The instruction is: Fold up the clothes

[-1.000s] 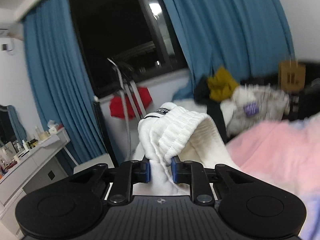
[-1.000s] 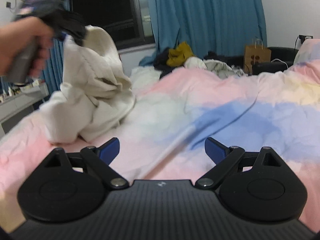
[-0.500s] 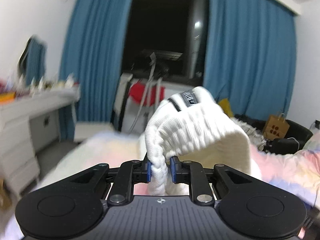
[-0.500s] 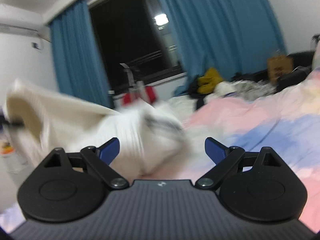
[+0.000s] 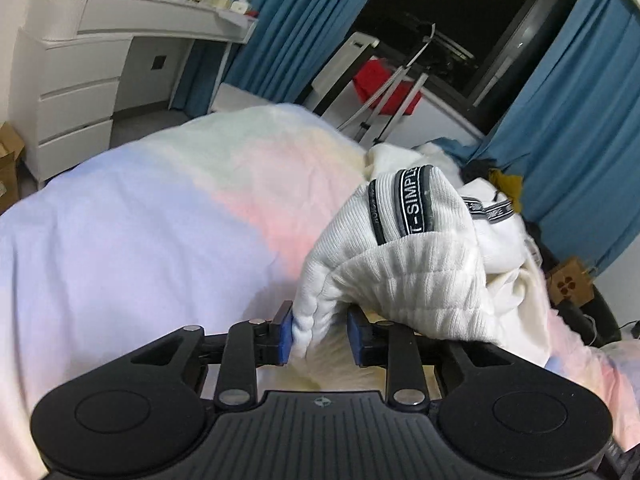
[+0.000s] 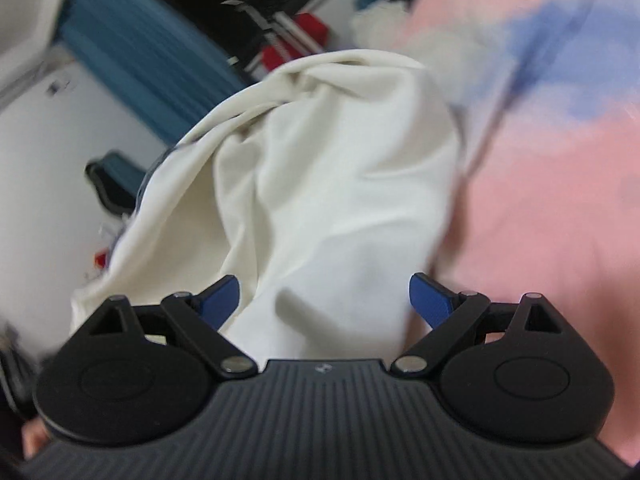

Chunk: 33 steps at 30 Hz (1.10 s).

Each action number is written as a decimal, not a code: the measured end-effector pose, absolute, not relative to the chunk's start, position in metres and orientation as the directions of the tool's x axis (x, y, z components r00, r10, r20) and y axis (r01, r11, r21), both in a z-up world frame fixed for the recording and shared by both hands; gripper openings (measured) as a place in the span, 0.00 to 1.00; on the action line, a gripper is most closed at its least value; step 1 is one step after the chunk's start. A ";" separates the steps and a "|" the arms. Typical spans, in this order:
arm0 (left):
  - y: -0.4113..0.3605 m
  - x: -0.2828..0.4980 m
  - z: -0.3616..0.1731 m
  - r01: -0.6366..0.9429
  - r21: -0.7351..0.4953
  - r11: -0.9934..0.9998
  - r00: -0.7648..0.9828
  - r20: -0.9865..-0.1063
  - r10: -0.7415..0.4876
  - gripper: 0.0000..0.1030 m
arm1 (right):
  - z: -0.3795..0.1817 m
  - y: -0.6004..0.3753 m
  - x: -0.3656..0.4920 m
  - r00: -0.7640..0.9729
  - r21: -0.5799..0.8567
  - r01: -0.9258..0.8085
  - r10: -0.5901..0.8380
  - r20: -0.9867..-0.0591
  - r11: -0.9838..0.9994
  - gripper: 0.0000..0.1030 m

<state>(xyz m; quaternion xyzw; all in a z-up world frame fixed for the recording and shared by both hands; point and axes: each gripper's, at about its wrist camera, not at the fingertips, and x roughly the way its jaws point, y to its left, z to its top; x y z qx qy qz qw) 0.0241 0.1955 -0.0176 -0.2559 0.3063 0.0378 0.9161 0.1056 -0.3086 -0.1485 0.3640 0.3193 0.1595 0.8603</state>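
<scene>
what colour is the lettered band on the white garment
Dark grey-black band with white lettering, clearest in the left wrist view.

A white dresser (image 5: 76, 76) with drawers stands at ten o'clock, small bottles along its top. Blue curtains (image 5: 568, 120) flank a dark window (image 5: 460, 12) at one o'clock. A pastel duvet (image 5: 160, 216) covers the bed; what may be a paper bag (image 5: 570, 284) sits at three o'clock.

Both tools look alike: the left gripper (image 5: 320, 336) and right gripper (image 6: 324, 300) have matte black ribbed bodies, two round discs, black link arms with silver pivot screws, blue finger pads (image 6: 430, 298), and a small central emblem.
</scene>
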 end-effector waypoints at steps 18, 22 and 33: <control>0.233 -0.032 -0.025 -0.105 -0.829 0.550 0.867 -0.347 -0.358 0.71 | -0.166 -0.285 0.096 0.577 0.780 -0.041 0.652 -0.491 0.624 0.73; 0.225 -0.012 -0.036 -0.106 -0.868 0.486 0.862 -0.324 -0.390 0.69 | -0.151 -0.276 0.094 0.554 0.837 -0.124 0.737 -0.387 0.533 0.74; 0.227 0.027 -0.039 -0.057 -0.908 0.416 0.879 -0.243 -0.410 0.62 | -0.160 -0.253 0.100 0.525 0.767 -0.146 0.706 -0.476 0.625 0.74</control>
